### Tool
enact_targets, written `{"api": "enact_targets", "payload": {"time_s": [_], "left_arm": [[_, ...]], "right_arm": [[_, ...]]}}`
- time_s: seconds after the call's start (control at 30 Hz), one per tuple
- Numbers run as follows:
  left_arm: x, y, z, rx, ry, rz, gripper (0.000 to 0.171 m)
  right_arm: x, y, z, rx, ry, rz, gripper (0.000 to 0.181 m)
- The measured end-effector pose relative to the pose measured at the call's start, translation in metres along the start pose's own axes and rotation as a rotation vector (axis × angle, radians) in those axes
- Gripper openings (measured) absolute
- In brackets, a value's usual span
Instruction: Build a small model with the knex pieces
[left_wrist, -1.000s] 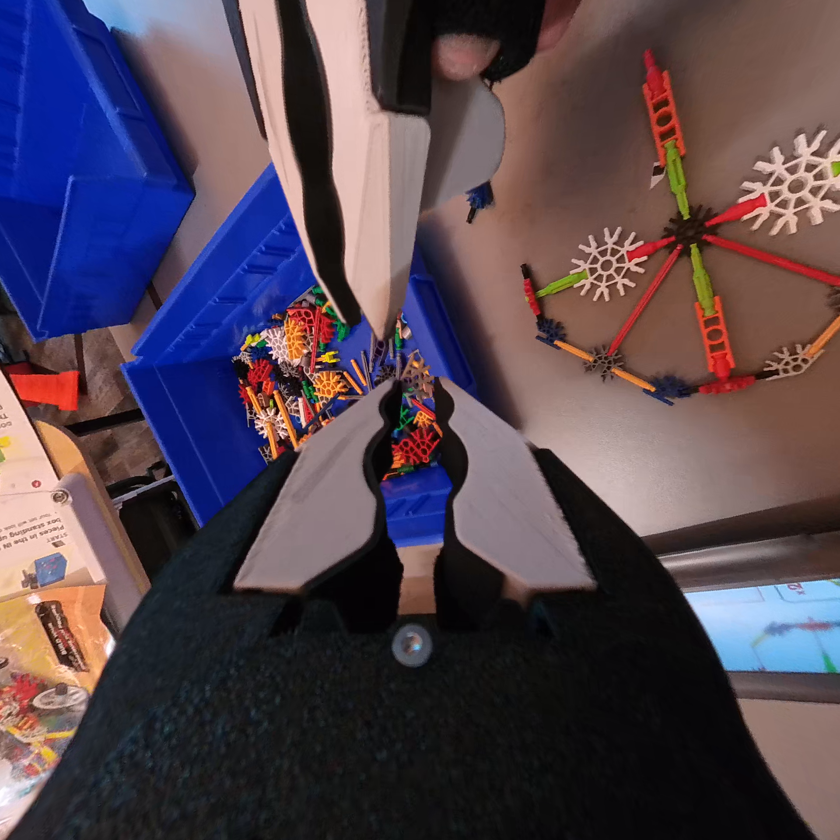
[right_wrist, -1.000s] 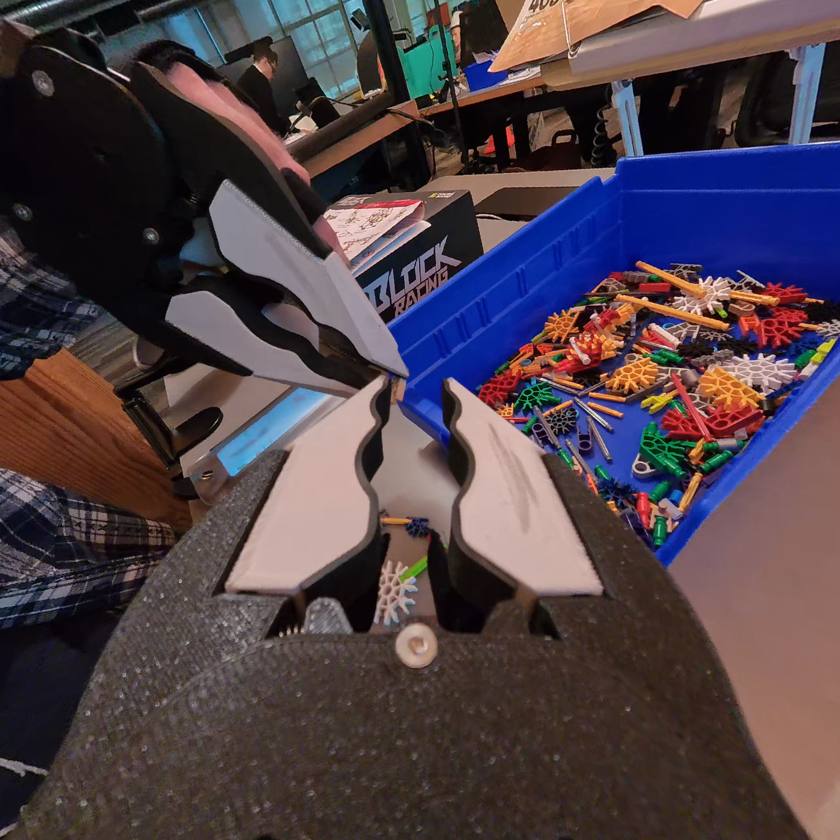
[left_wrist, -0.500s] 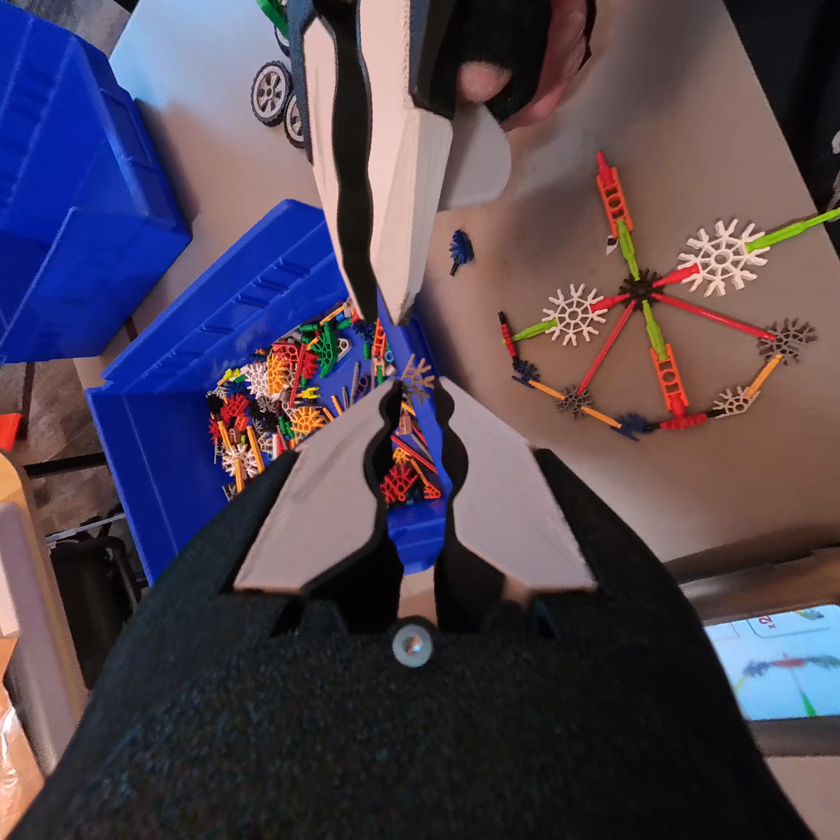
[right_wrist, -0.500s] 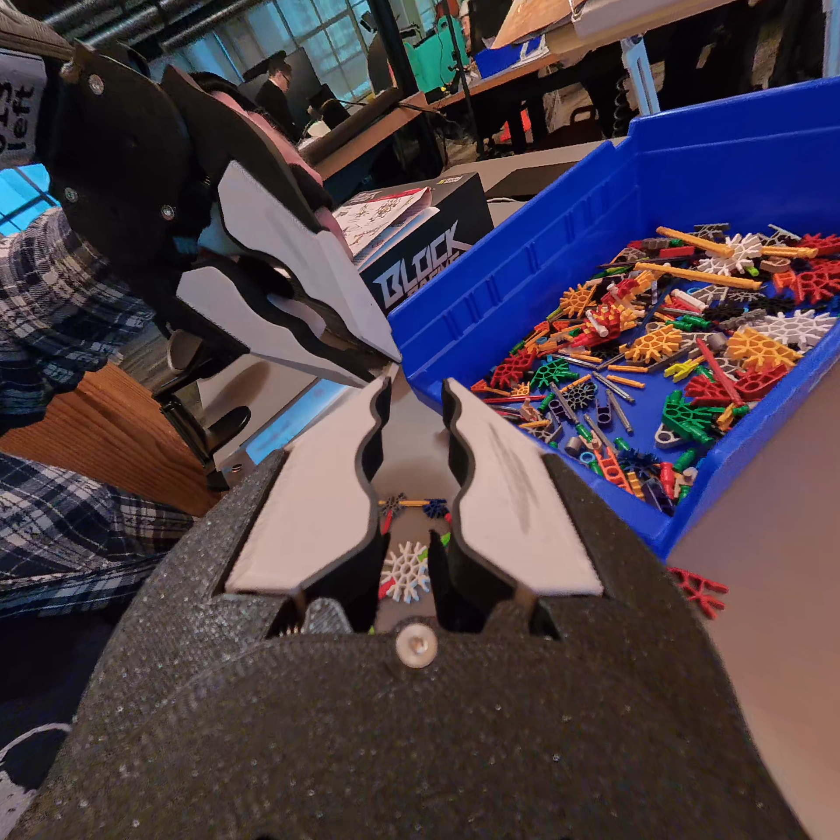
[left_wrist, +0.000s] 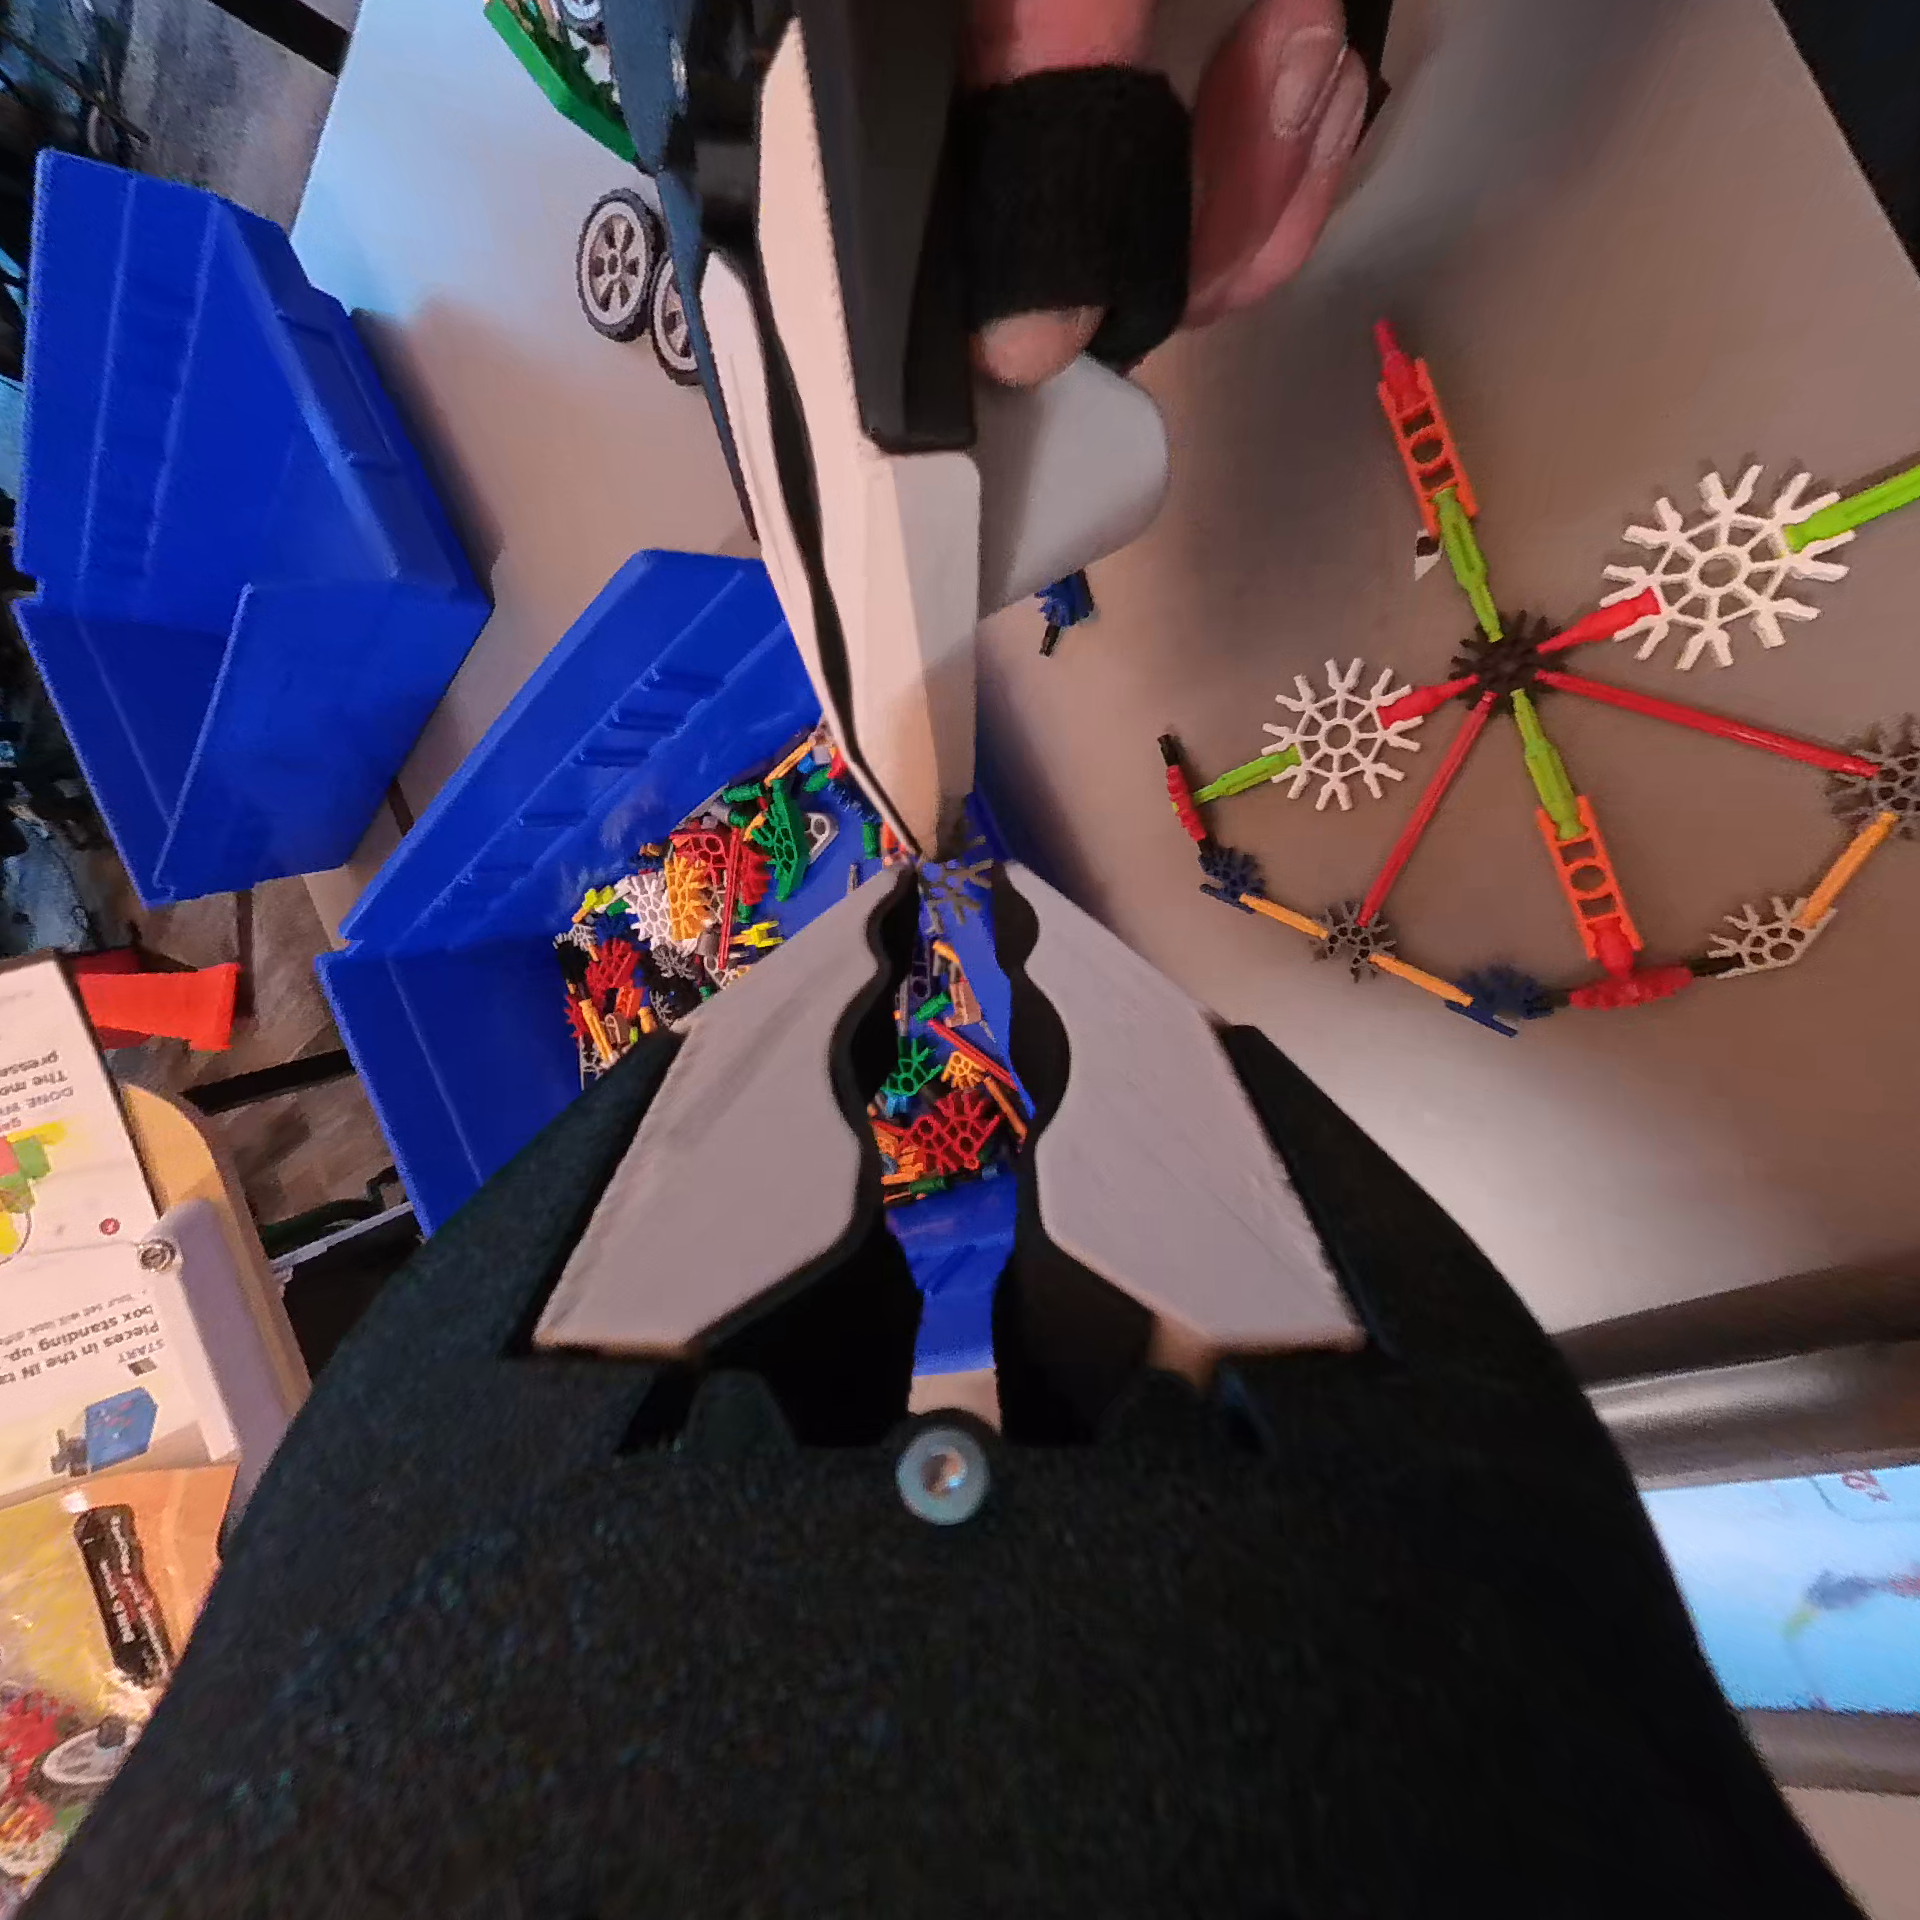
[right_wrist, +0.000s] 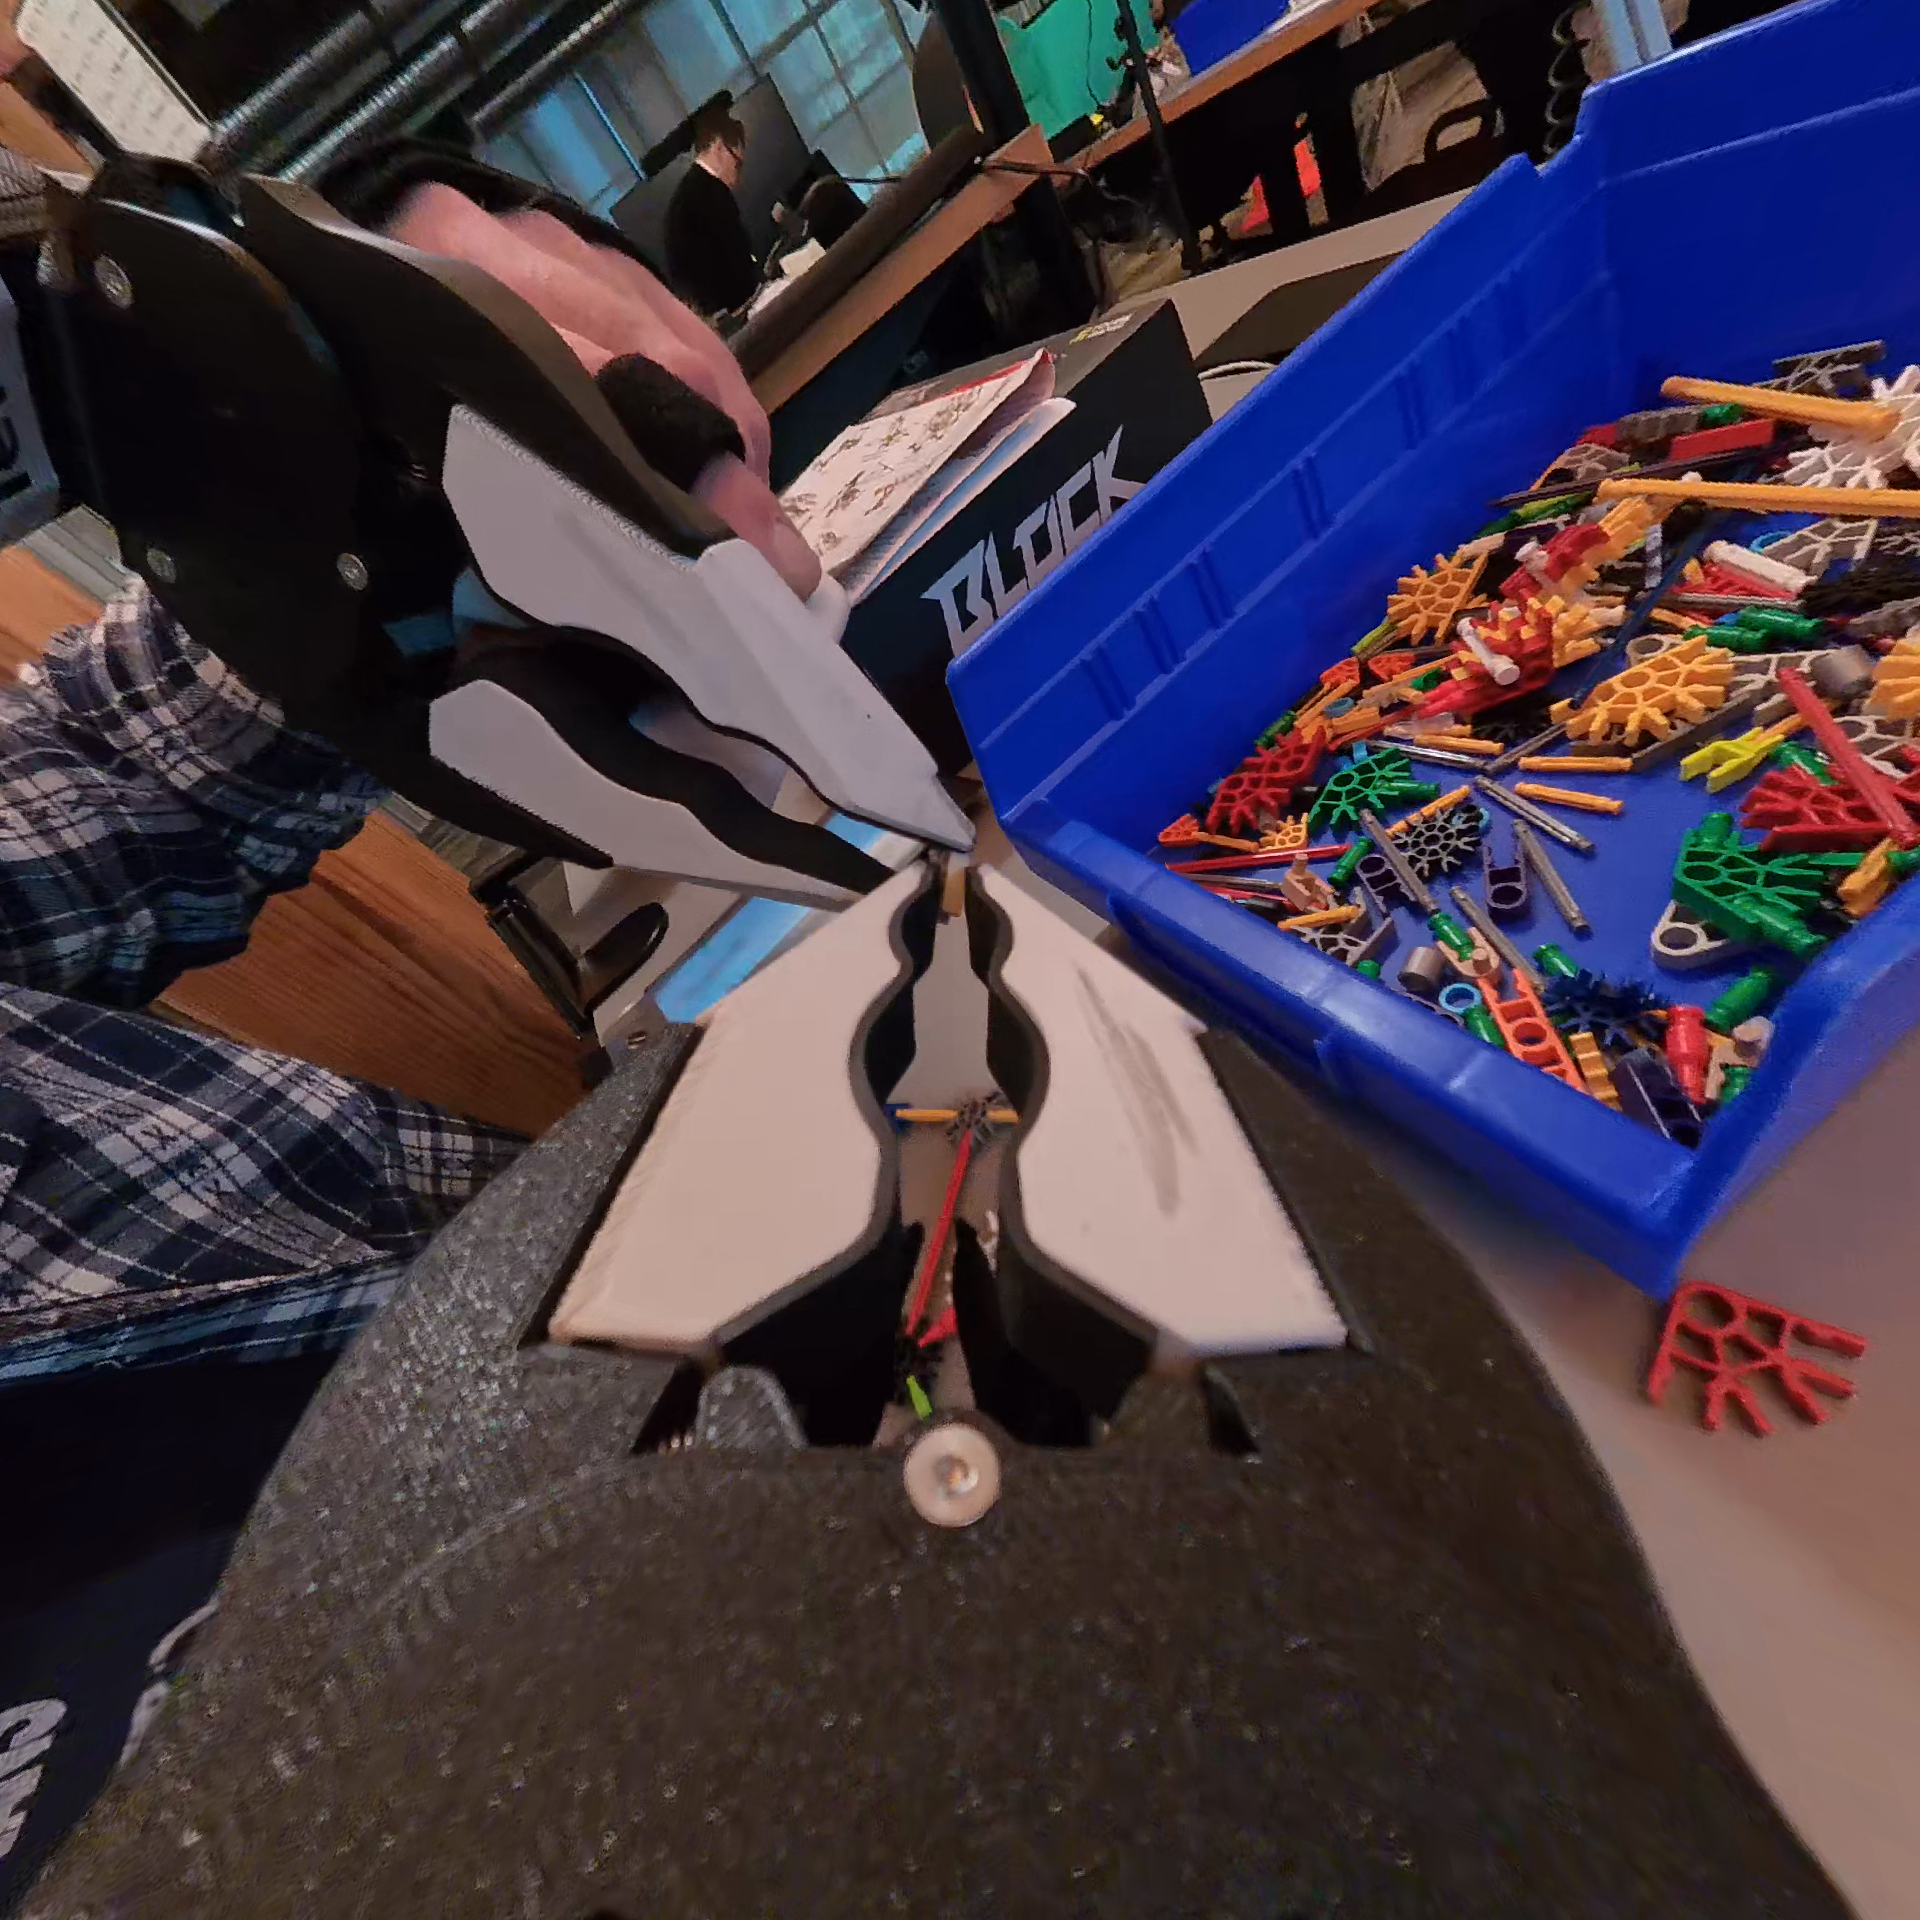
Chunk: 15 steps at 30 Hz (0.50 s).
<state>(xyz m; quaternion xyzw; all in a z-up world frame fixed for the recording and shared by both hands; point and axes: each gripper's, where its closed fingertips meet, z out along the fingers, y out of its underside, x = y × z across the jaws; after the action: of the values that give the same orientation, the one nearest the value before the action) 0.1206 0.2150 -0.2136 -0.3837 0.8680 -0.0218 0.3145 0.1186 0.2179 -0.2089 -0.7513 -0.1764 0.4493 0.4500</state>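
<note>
Left claw (left_wrist: 956, 878) pinches a grey snowflake piece (left_wrist: 961, 885) by the blue bin (right_wrist: 1351, 582); right claw (right_wrist: 951, 883) sits narrow around it (actual grip unclear). I'd keep the tips lined up.

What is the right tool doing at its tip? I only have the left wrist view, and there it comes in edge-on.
Observer: In the right wrist view, the right tool has its fingertips nearly closed, with a small tan piece between them, right at the tip of the left tool.
Operator: Anything loose beside the bin?
Observer: Yes. A red fan-shaped connector lies on the table just outside the near corner of the blue bin.
</note>
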Motion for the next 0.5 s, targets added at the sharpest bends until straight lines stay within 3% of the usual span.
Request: {"api": "enact_targets", "payload": {"time_s": [0.3, 0.5], "left_arm": [[0.007, -0.005, 0.019, 0.025, 0.013, -0.079, 0.015], [0.038, 0.011, 0.035, 0.010, 0.166, -0.222, 0.017]], "right_arm": [[0.014, 0.027, -0.018, -0.085, 0.072, 0.006, 0.002], [0.030, 0.065, -0.028, -0.237, 0.133, 0.040, 0.002]]}}
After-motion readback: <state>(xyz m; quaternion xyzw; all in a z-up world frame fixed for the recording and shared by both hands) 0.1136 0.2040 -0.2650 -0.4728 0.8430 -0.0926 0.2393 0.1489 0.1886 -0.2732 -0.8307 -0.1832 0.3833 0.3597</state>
